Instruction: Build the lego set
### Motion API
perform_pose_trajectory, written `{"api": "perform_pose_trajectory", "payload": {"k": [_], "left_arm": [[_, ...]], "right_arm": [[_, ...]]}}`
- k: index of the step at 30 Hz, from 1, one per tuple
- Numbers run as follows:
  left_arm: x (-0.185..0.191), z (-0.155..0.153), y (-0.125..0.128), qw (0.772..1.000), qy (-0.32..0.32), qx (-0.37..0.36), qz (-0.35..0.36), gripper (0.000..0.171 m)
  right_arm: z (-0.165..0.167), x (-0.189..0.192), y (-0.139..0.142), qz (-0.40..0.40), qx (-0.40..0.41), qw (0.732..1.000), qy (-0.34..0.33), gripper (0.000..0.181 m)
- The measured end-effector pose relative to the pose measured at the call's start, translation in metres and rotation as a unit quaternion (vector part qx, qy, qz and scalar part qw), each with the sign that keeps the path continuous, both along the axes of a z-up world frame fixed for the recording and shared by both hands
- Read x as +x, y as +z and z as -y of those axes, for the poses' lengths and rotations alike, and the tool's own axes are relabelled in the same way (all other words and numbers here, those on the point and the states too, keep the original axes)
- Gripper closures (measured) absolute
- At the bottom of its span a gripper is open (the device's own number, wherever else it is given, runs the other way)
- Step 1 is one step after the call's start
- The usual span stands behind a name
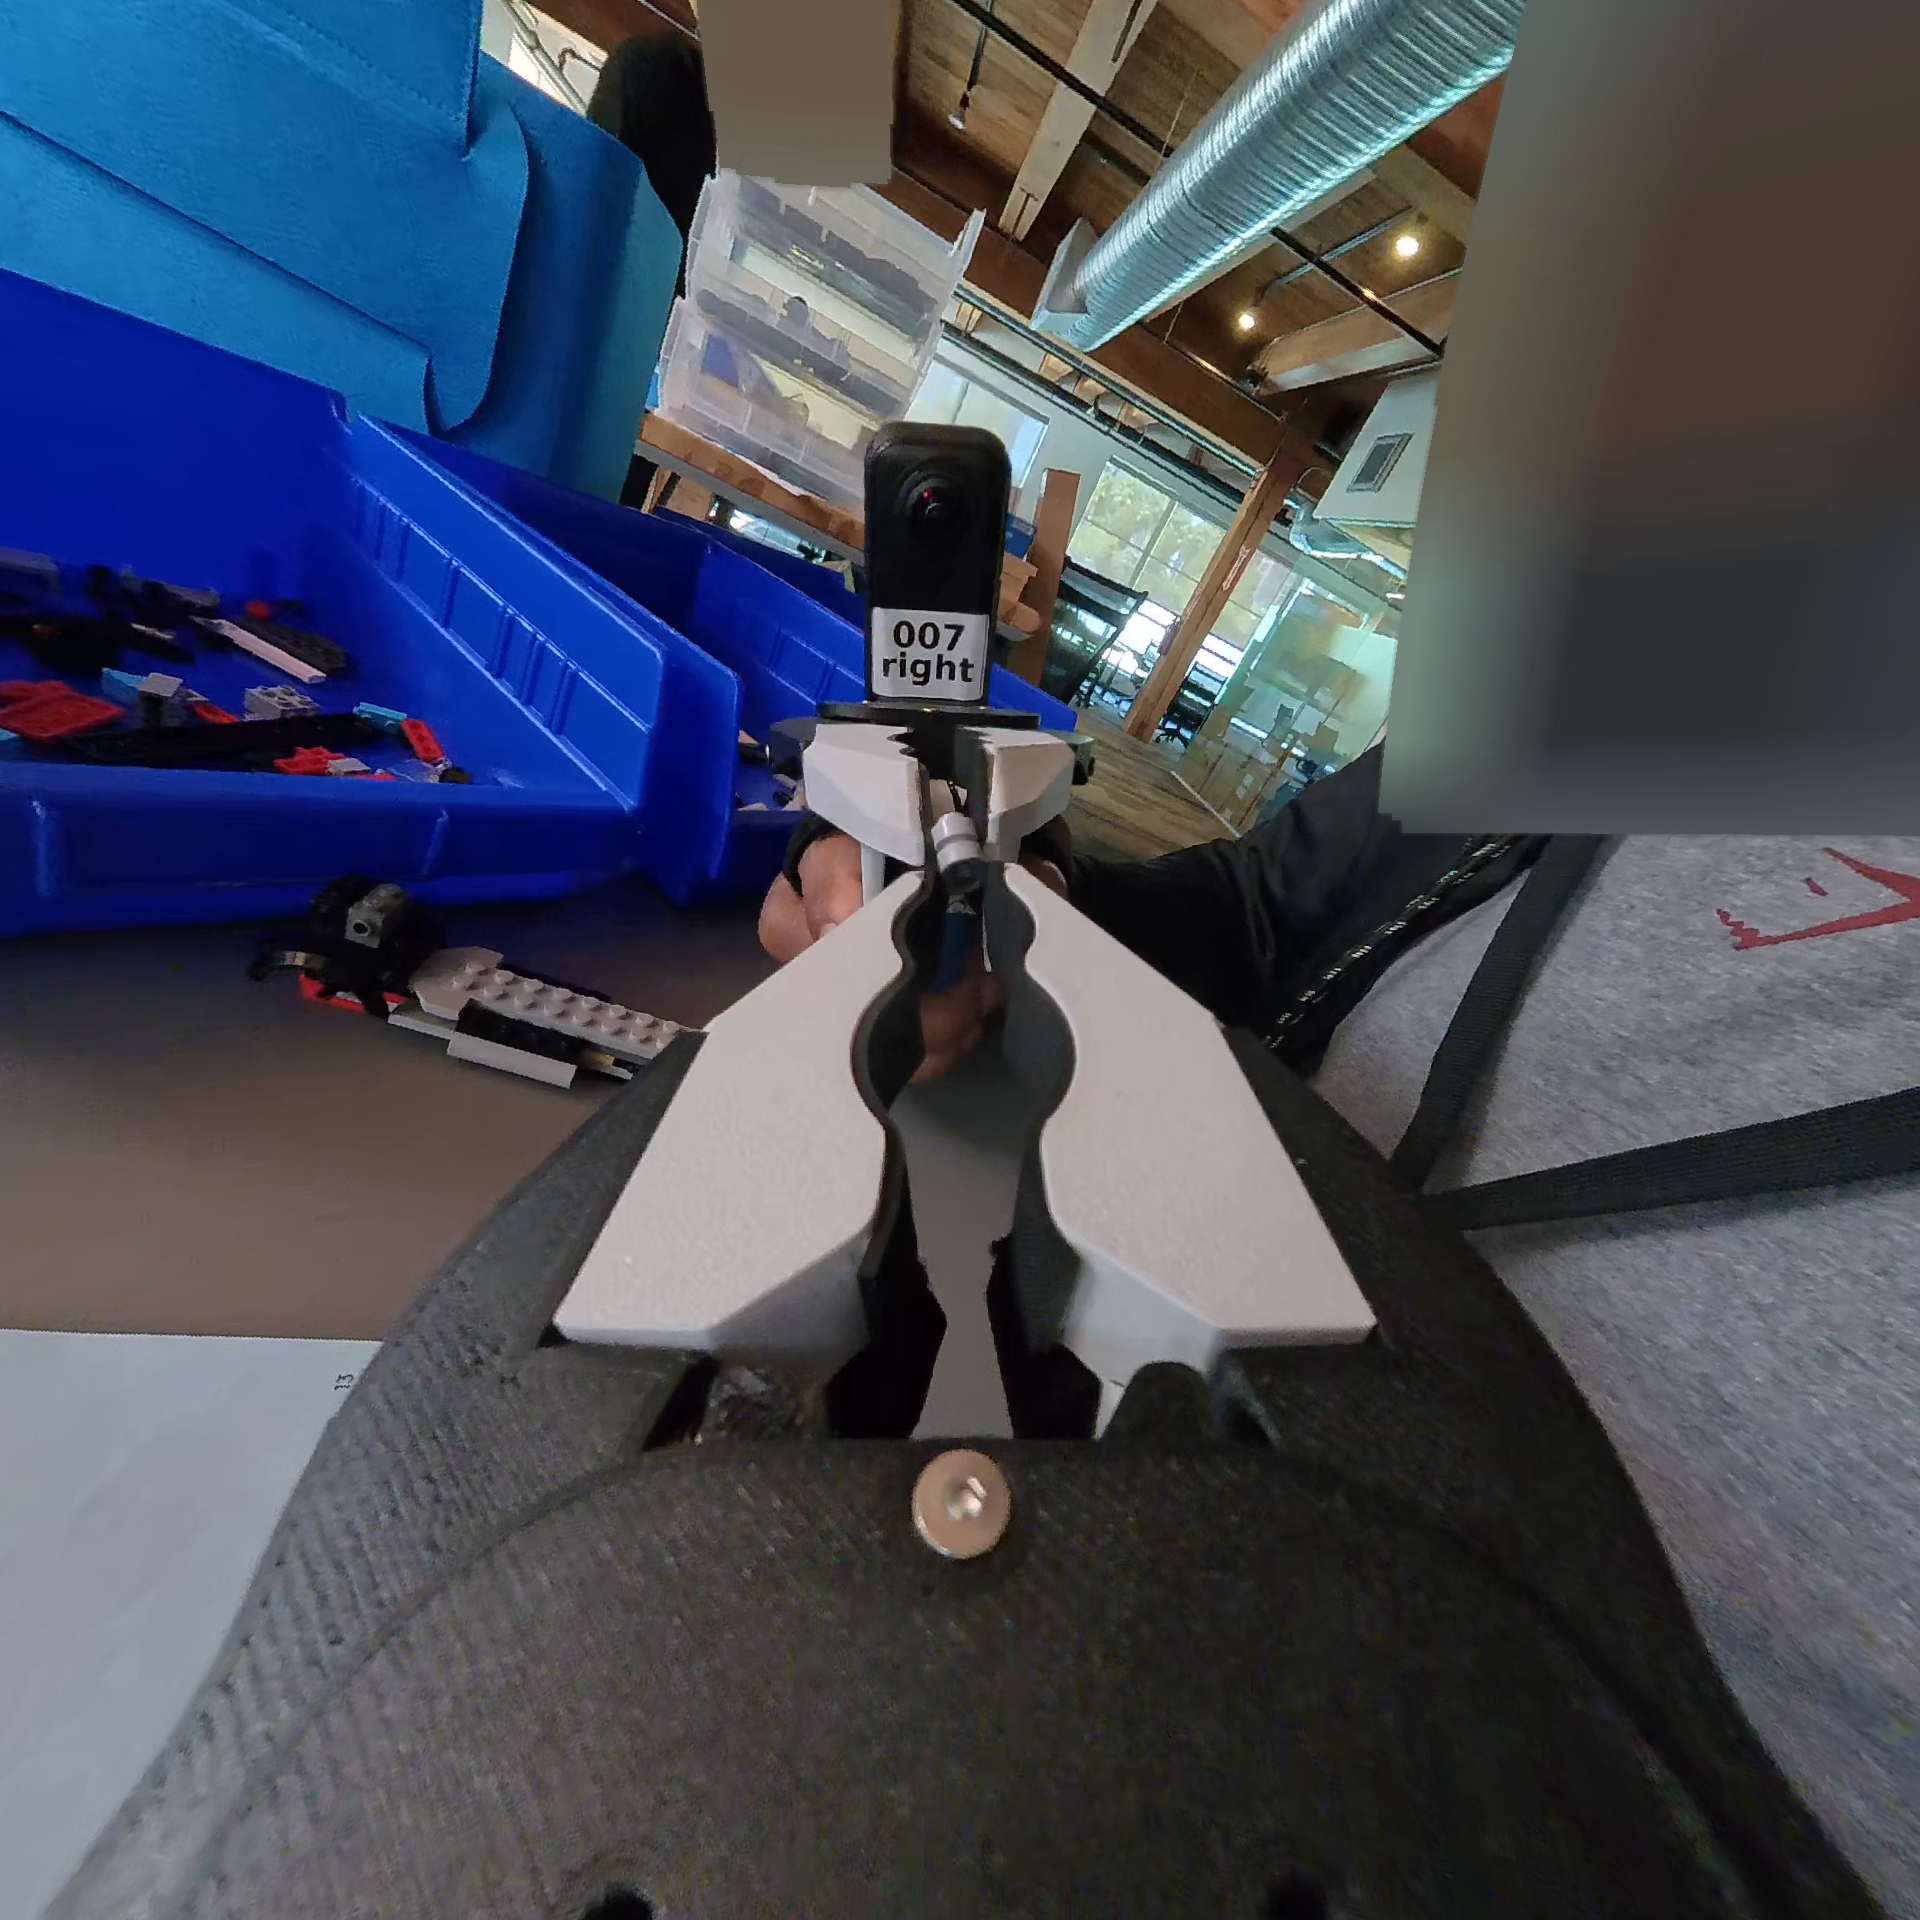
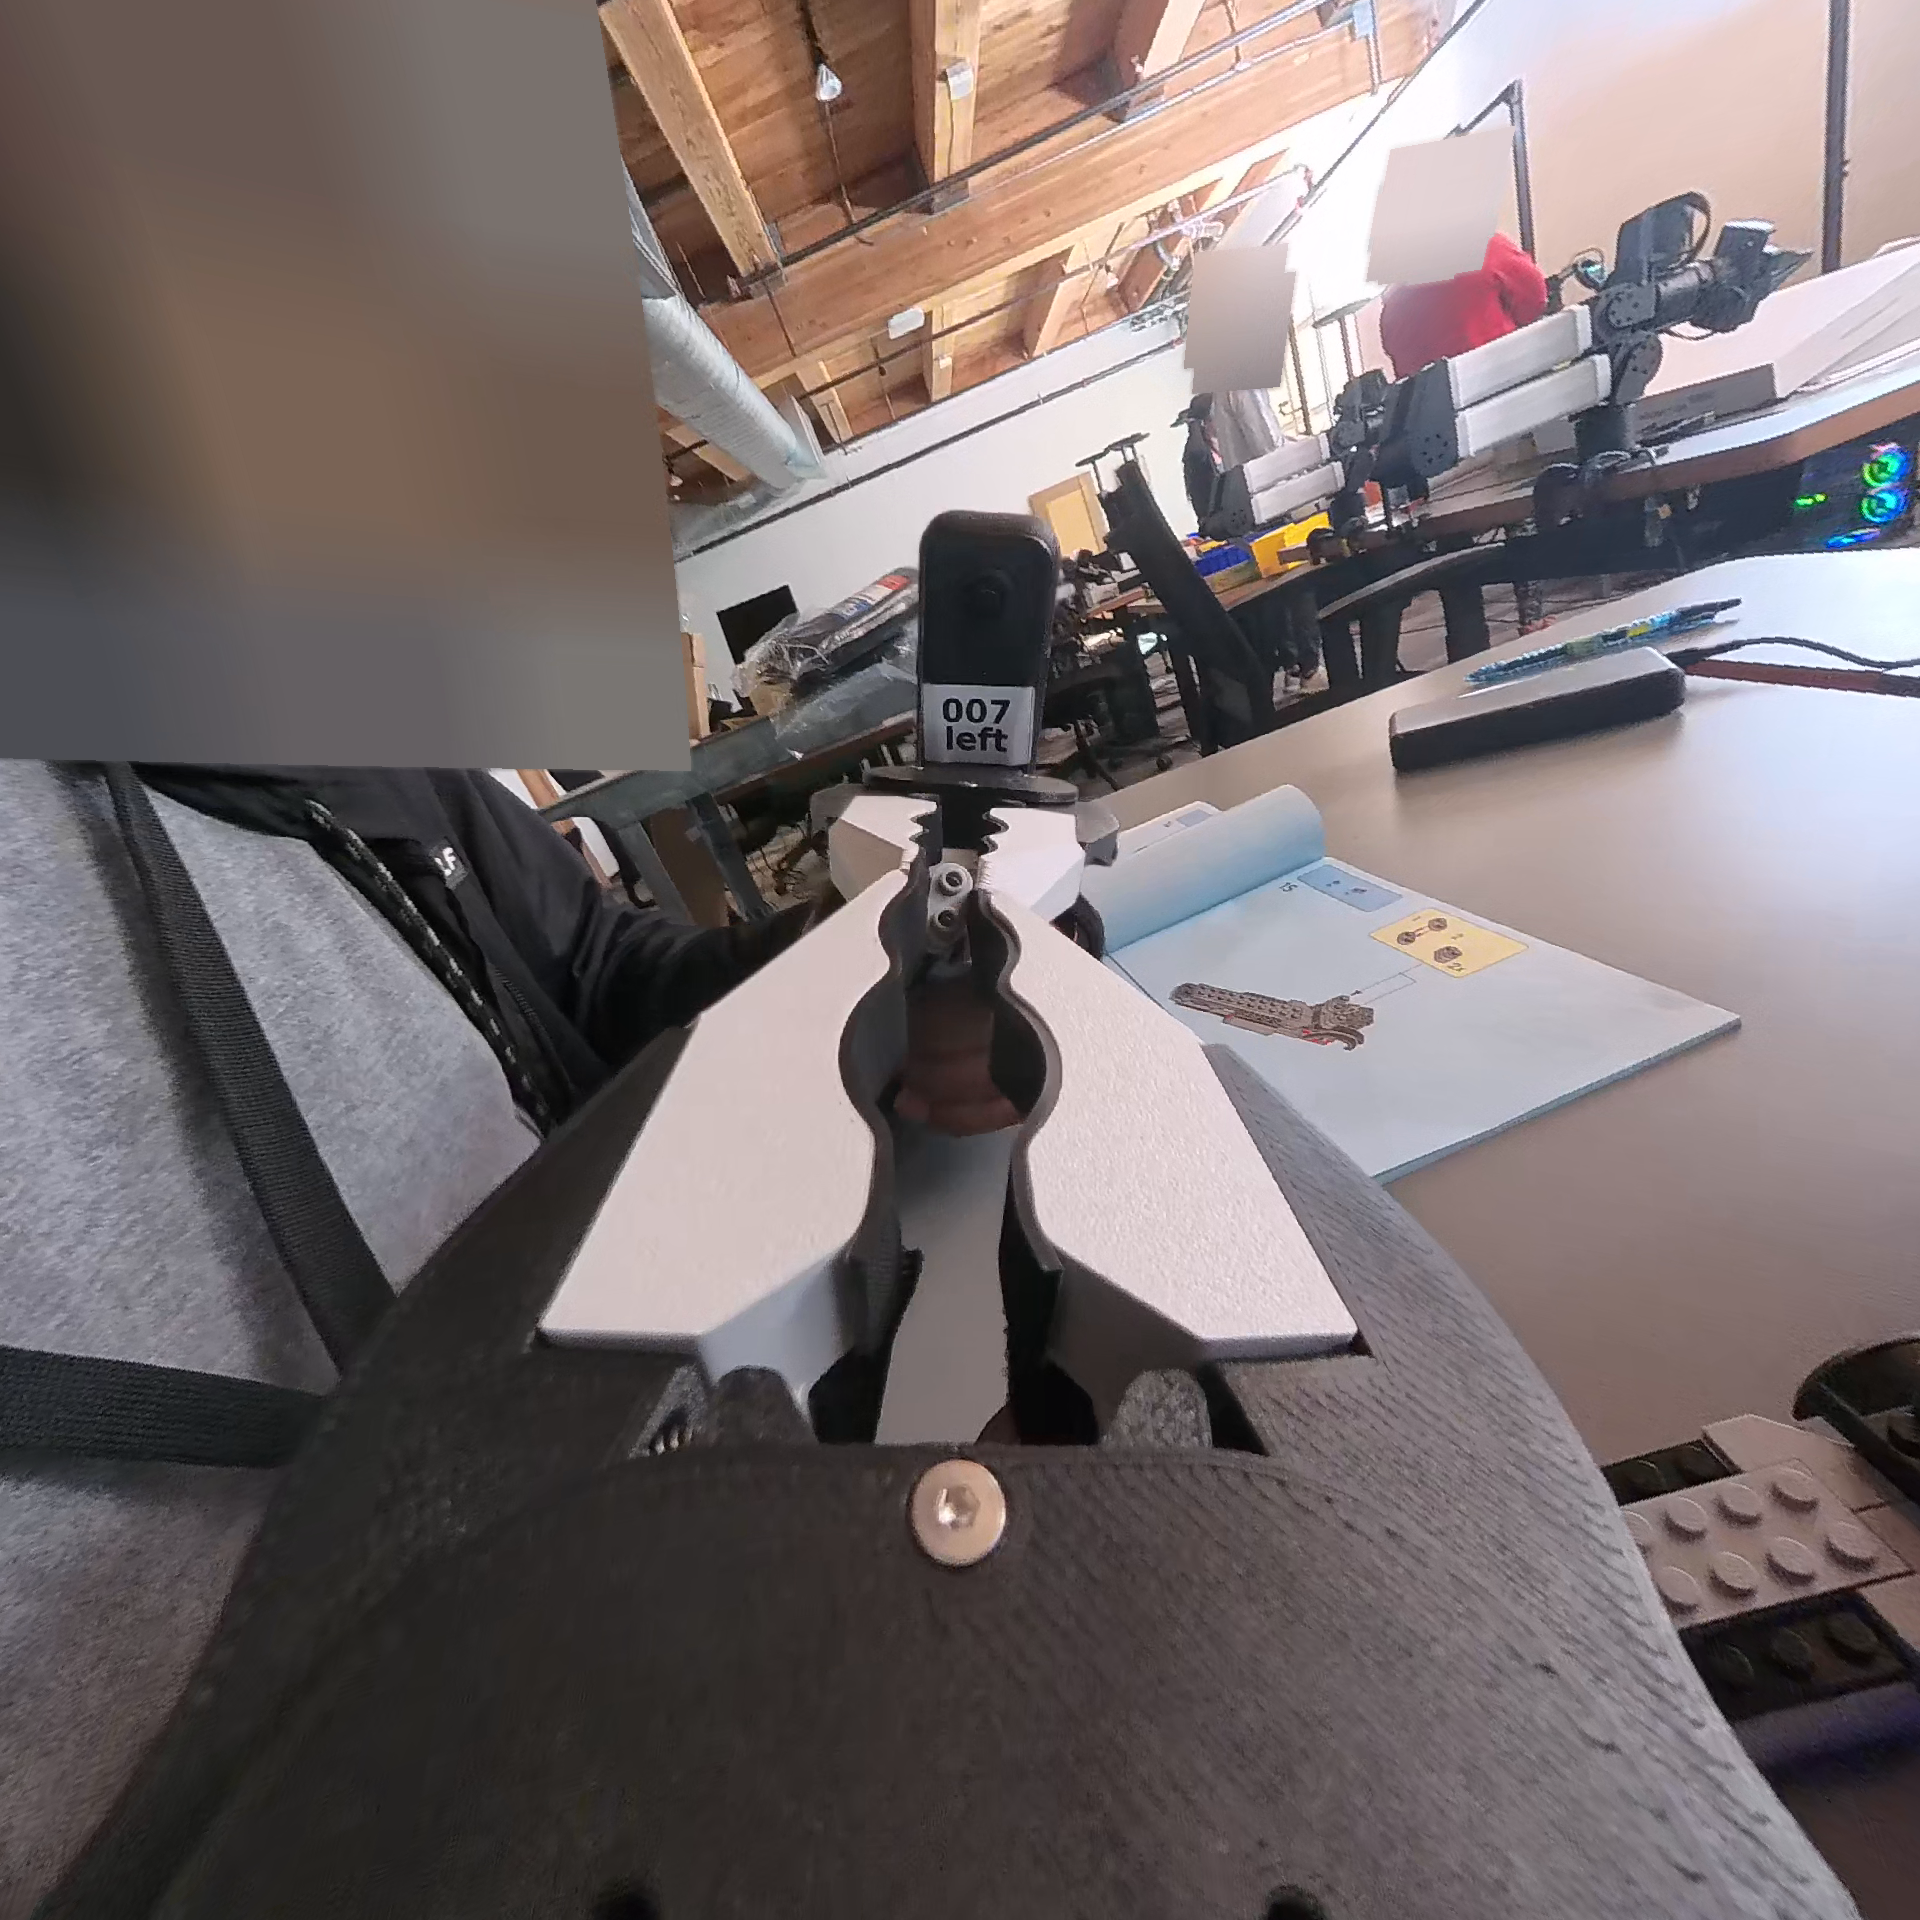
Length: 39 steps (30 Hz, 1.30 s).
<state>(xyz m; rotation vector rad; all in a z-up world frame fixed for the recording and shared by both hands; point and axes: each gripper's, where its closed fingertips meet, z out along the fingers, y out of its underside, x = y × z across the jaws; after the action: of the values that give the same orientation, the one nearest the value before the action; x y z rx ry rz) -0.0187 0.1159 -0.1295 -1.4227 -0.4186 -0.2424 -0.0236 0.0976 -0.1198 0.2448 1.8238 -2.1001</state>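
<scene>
Grey workshop table [image 1: 208,1143], both grippers meeting tip to tip.
Left gripper [image 1: 961,914] and right gripper [image 2: 951,914] each pinch small grey pieces [image 2: 948,904]; partial model [image 1: 499,997] at nine o'clock, far from finished.

The partly built model [image 2: 1766,1558] is cut off at the right edge; bin pieces [image 1: 208,686] are too small to identify.

The grey tabletop [image 1: 208,1122] carries blue bins [image 1: 343,831], a half-built lego model [image 1: 499,997] beside them, an open instruction booklet [image 2: 1382,997], and a black case [image 2: 1538,717] farther back
</scene>
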Motion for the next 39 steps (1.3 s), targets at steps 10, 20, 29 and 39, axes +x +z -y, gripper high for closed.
{"api": "perform_pose_trajectory", "payload": {"k": [10, 20, 29, 39], "left_arm": [[0.001, -0.001, 0.000, 1.000, 0.005, 0.000, -0.025, 0.164], [0.009, 0.002, 0.015, 0.992, 0.027, 0.051, -0.109, 0.164], [0.018, 0.007, 0.030, 0.985, 0.030, 0.099, -0.142, 0.164], [0.023, 0.011, 0.037, 0.982, 0.010, 0.142, -0.125, 0.164]], "right_arm": [[0.000, 0.001, 0.000, -0.043, 0.038, 0.998, -0.013, 0.172], [0.004, 0.011, 0.014, -0.075, 0.051, 0.996, -0.010, 0.172], [0.009, 0.019, 0.027, -0.087, 0.048, 0.995, -0.009, 0.171], [0.012, 0.020, 0.034, -0.076, 0.028, 0.997, -0.012, 0.164]]}}
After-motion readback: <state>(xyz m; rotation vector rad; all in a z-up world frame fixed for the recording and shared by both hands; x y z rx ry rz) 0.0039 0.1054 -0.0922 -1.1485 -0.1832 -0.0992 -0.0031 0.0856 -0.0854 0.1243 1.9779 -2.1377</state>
